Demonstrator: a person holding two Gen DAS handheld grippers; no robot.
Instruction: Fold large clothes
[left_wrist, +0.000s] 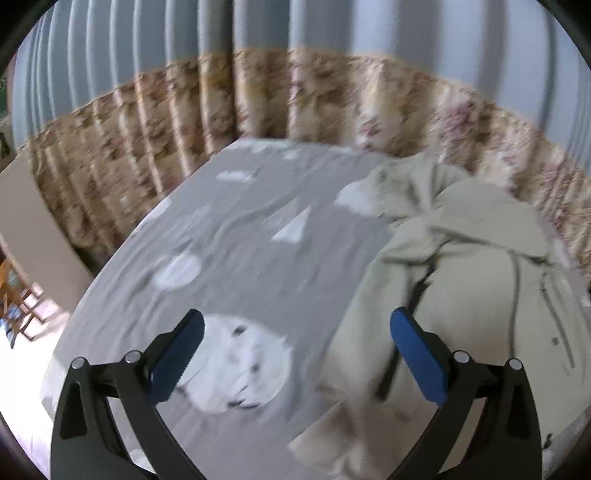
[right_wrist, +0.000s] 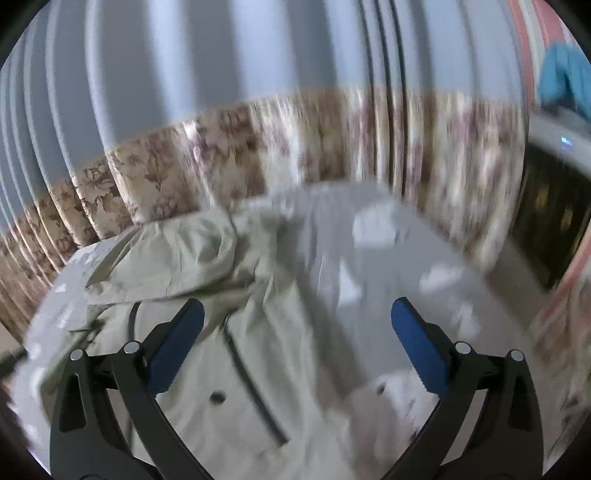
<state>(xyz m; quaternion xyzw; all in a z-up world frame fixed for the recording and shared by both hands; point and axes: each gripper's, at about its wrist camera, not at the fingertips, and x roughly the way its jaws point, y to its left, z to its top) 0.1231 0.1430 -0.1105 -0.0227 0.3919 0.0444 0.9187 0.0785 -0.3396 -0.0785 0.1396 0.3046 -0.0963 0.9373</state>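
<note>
A large beige hooded coat (left_wrist: 461, 266) lies crumpled on a grey bed sheet (left_wrist: 236, 236) with white shapes. In the left wrist view it fills the right side; my left gripper (left_wrist: 297, 325) is open and empty above the sheet, its right finger over the coat's edge. In the right wrist view the coat (right_wrist: 207, 295) lies left and centre, with a dark zip and a button showing. My right gripper (right_wrist: 297, 314) is open and empty above the coat's right edge and the sheet (right_wrist: 388, 258). Both views are blurred.
A curtain (left_wrist: 258, 99), blue-grey above and floral beige below, hangs close behind the bed. A wooden chair (left_wrist: 14, 295) stands on the floor at the far left. Something blue (right_wrist: 565, 81) and a dark shelf (right_wrist: 550, 206) are at the far right.
</note>
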